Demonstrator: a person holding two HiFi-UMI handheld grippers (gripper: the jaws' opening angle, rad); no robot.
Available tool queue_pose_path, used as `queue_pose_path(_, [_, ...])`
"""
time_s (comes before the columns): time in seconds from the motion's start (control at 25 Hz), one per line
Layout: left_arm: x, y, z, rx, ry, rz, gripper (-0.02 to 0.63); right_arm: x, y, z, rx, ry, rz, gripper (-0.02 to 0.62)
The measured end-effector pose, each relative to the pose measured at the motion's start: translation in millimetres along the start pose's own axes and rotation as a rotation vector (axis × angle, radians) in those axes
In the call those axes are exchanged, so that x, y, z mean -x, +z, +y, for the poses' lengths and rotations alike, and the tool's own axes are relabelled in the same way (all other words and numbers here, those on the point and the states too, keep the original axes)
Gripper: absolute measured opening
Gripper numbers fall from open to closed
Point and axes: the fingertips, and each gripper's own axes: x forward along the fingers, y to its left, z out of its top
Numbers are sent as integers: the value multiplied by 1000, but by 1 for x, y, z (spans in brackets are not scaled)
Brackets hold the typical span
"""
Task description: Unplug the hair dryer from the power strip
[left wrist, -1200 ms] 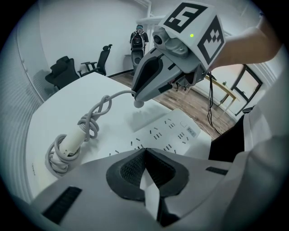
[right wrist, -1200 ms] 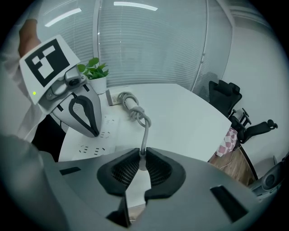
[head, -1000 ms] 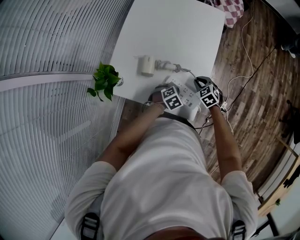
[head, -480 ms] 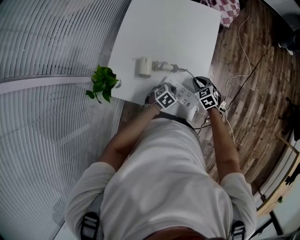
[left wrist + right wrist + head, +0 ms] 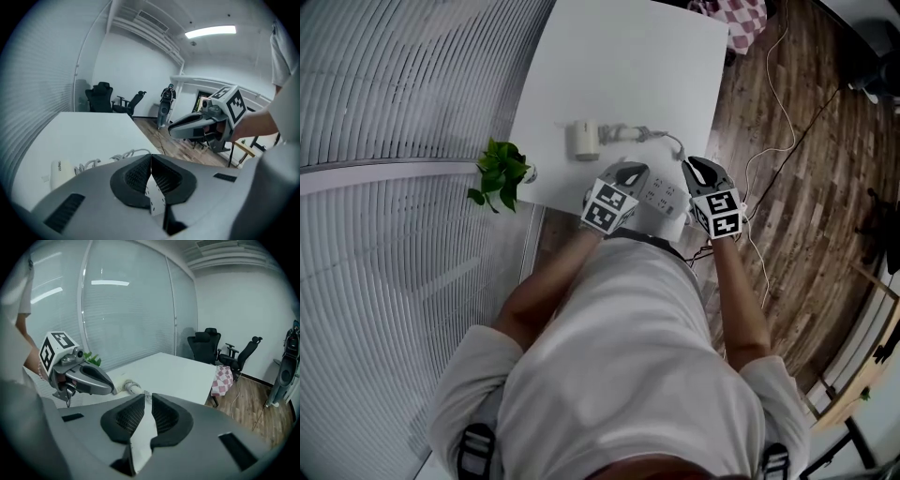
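A white hair dryer (image 5: 585, 139) lies on the white table (image 5: 628, 66), and its coiled cord (image 5: 628, 133) runs toward the white power strip (image 5: 664, 196) at the table's near edge. In the head view the strip shows between my two grippers. My left gripper (image 5: 628, 172) hovers at the strip's left end and my right gripper (image 5: 698, 169) at its right end. Both are shut on nothing. The left gripper view shows the dryer (image 5: 60, 171), the cord (image 5: 115, 157) and the right gripper (image 5: 199, 124) beyond its own jaws. Whether the plug sits in the strip is hidden.
A small green plant (image 5: 497, 172) stands at the table's left corner by the slatted blinds. A chequered cloth (image 5: 741, 17) hangs at the far right corner. Loose cables (image 5: 769, 159) lie on the wooden floor to the right. Office chairs (image 5: 220, 350) stand beyond the table.
Both grippers have drawn apart, the left one moving left, so the power strip now shows between them. The dryer and cord have not moved.
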Motion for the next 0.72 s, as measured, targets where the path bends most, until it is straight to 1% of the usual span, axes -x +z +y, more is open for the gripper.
queue_pose_path(0.16, [28, 38, -7, 12, 0, -129, 32, 29, 38, 14, -42, -12, -105, 61])
queue_pose_path(0.28, [49, 68, -16, 2, -4, -220, 32, 53, 68, 26, -39, -22, -179, 61])
queue_pose_path(0.52, [87, 115, -35, -39, -18, -357, 32, 89, 116, 47, -36, -31, -283, 61])
queue_pose_path(0.72, [122, 157, -56, -68, -32, -474, 31, 119, 152, 64, -25, -23, -360, 57])
